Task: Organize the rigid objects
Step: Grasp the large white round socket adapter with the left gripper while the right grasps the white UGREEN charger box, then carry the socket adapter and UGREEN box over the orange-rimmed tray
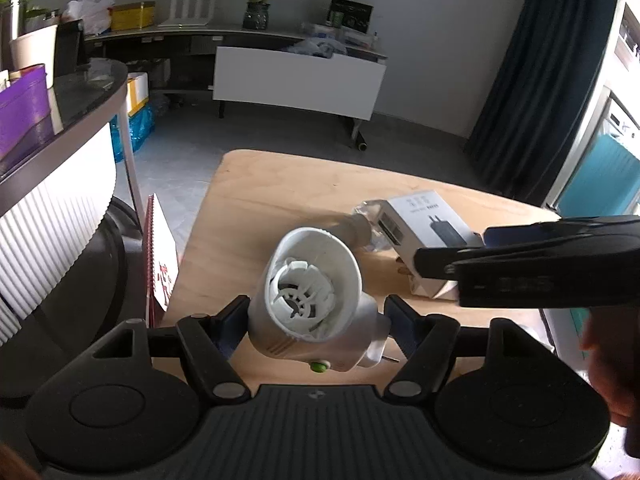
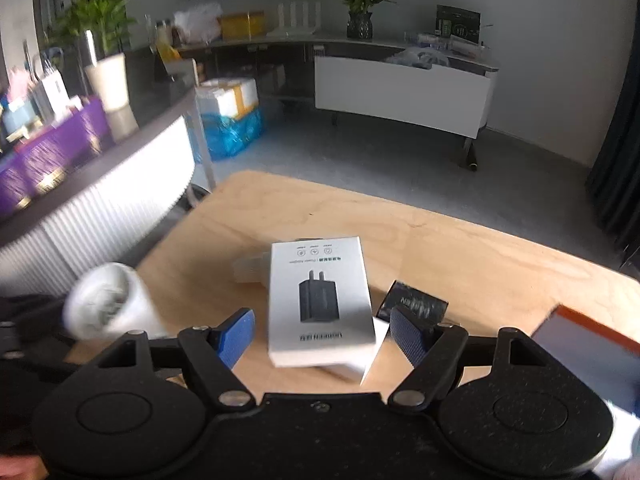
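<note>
My left gripper (image 1: 318, 320) is shut on a white plug-in device (image 1: 312, 292), a round open-fronted housing with a green button and metal prongs, held just above the wooden table (image 1: 280, 184). The same device (image 2: 108, 300) shows blurred at the left of the right wrist view. A white power-adapter box (image 2: 320, 300) lies on the table between the blue pads of my right gripper (image 2: 322, 332), with a gap on each side, so that gripper stands open. From the left wrist view the right gripper (image 1: 472, 248) reaches in from the right over the box (image 1: 424, 224).
A small black box (image 2: 414, 304) lies right of the white box, and an orange-edged box (image 2: 580, 332) sits at the far right. Clear plastic packaging (image 1: 368, 216) rests behind the white box. A red-and-white calendar (image 1: 160, 256) stands off the table's left edge beside a curved counter (image 1: 60, 200).
</note>
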{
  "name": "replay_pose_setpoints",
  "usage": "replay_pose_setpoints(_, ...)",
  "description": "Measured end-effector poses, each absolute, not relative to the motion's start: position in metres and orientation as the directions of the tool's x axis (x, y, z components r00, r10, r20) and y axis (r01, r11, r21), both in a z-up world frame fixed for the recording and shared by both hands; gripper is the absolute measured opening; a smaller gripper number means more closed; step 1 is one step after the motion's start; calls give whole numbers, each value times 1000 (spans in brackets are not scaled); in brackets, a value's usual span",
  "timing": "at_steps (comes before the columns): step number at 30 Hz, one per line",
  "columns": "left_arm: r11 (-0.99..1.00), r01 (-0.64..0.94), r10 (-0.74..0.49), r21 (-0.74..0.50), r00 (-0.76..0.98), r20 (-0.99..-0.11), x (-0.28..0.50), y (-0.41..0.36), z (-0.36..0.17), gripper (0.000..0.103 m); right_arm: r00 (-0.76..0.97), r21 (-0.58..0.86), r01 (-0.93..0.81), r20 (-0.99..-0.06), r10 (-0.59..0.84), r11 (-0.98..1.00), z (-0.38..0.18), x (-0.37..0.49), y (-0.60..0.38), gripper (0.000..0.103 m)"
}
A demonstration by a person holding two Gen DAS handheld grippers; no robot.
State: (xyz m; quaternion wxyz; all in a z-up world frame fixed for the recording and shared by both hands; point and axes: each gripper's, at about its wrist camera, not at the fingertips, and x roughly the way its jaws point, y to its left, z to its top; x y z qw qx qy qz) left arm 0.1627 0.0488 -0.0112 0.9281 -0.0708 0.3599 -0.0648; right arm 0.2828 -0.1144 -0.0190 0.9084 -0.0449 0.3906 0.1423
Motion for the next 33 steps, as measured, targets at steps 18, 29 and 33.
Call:
replay_pose_setpoints(18, 976, 36, -163, -214, 772, -614, 141, 42, 14, 74, 718, 44, -209, -671, 184, 977, 10, 237, -138, 71)
replay_pose_setpoints(29, 977, 31, -157, -211, 773, -615, 106, 21, 33, 74, 740, 85, -134, -653, 157, 987, 33, 161, -163, 71)
replay_pose_setpoints(33, 978, 37, -157, -203, 773, -615, 96, 13, 38, 74, 749, 92, -107, -647, 141, 990, 39, 141, -173, 71)
